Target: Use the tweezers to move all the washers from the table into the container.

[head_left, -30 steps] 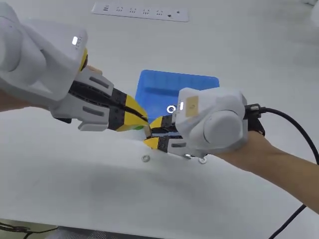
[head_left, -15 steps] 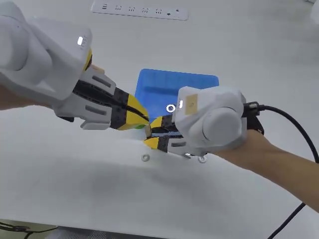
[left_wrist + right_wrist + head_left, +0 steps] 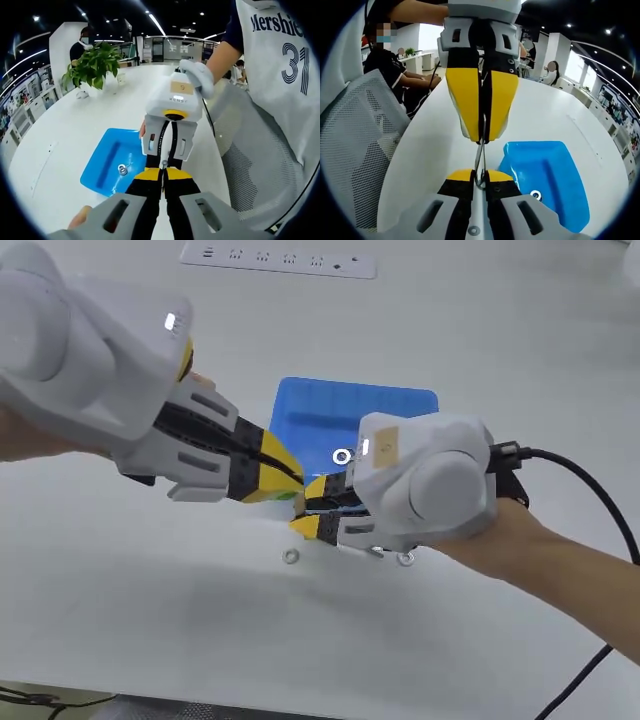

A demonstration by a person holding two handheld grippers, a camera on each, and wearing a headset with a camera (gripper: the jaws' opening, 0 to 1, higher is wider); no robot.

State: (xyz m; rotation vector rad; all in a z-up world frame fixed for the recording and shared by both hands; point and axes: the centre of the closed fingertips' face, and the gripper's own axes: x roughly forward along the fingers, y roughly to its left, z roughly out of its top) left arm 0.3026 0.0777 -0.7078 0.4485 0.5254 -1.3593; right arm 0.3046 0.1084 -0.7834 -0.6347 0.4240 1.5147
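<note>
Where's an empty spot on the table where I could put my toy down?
The wide strip of table nearest the person, below the loose washers, is bare. So is the stretch between the power strip and the blue container. The middle is crowded: the left claw and right claw meet there on the tweezers.

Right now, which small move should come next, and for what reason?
Probably open the left gripper, leaving the tweezers to the right gripper: both seem shut on them, and two washers lie on the table.
</note>
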